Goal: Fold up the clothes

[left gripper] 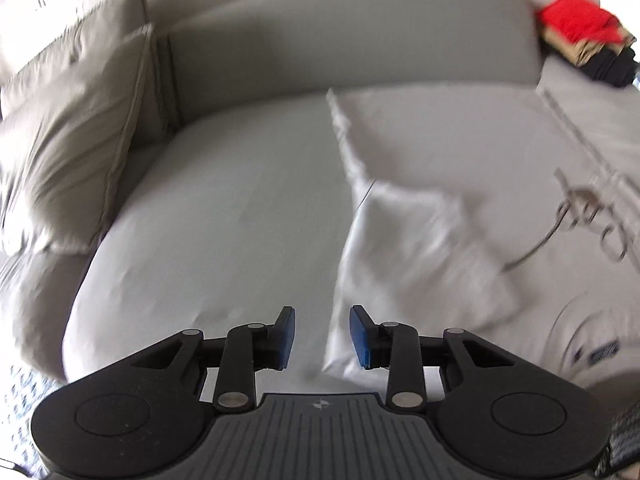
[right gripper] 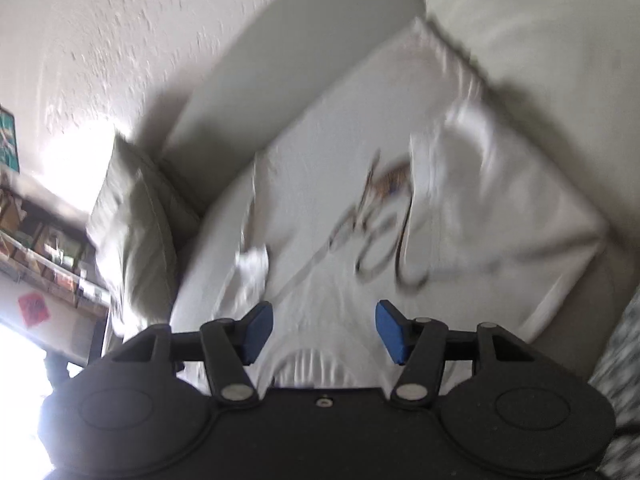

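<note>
A white T-shirt [left gripper: 440, 132] with a dark script print [left gripper: 588, 216] lies spread on the pale couch seat [left gripper: 224, 208], on the right in the left wrist view. One sleeve [left gripper: 404, 240] is folded in over the body. My left gripper [left gripper: 322, 316] hangs above the shirt's left edge, open, with nothing between its blue pads [left gripper: 286, 336]. In the right wrist view the same shirt [right gripper: 320, 208] fills the middle, its ribbed collar [right gripper: 308, 364] nearest me. My right gripper [right gripper: 325, 308] hovers over the collar, open and holding nothing. Both views are blurred.
Beige pillows [left gripper: 68, 140] lean at the couch's left end [right gripper: 132, 232]. A stack of folded clothes with a red one on top [left gripper: 584, 36] sits at the far right by the backrest [left gripper: 340, 40]. Cluttered shelves [right gripper: 40, 248] stand beyond the pillows.
</note>
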Tool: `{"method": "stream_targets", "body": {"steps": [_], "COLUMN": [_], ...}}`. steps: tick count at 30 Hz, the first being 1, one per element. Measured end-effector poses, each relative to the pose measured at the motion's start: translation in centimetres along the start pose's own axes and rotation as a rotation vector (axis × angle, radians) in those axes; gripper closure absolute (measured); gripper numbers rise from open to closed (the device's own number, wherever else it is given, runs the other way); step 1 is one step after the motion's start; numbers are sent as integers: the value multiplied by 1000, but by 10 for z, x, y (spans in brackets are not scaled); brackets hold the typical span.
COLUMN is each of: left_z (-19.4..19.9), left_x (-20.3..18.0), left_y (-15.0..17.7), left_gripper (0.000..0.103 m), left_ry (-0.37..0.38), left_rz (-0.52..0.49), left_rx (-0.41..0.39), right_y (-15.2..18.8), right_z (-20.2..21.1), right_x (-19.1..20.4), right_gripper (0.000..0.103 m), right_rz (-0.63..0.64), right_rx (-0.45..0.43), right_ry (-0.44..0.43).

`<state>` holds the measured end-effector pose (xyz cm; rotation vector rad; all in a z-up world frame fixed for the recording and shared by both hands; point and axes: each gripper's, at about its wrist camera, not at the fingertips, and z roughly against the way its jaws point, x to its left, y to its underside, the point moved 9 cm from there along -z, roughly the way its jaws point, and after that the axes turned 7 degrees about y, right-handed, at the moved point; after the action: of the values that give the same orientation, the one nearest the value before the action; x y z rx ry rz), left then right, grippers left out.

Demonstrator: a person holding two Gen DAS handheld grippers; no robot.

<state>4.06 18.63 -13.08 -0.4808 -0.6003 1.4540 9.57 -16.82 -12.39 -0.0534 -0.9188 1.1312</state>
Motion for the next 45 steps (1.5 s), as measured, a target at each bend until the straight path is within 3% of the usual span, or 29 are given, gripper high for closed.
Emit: {"method": "stream_targets", "body": {"steps": [1,3,11,15,21,26,30,35,40,45], "left_z": [-2,-20,-103,-121,-114,-100,-87,-74,-60,-36], "left_x": [-7,-15,-19,-14,-16,-21,-25,-28,-32,-33], "left_y": [-7,-20,-55,-42,-40,-32,-21,-7,8,24], "left_gripper": [69,70,70,67,67,67,67,67,67,67], "left_ry": [3,6,16,6,-10,-18,-27,-36,-44,-15], "left_rz": [1,21,99,113,71,14,-17,-54,-91,-93], "left_rx": [-23,-41,10,53,58,67,78,96,124,106], "right_y": [-10,-30,-85,-80,-47,-43,-52,-30,-14,-10], "right_z": [5,4,-48,-83,-60,-29,-35,-39,-17,2], "right_x": [-5,-16,-62,-77,-53,-40,-48,-65,-68,-56], "right_gripper": [71,90,91,91,91,88,82,80,76,70], "right_rz": [7,37,-62,-77,162,178,193,243,238,280], "right_rx": [-51,-117,-166,-39,5,-14,-7,41,86,62], "right_ry": [39,130,320,350,406,386,450,524,514,501]}}
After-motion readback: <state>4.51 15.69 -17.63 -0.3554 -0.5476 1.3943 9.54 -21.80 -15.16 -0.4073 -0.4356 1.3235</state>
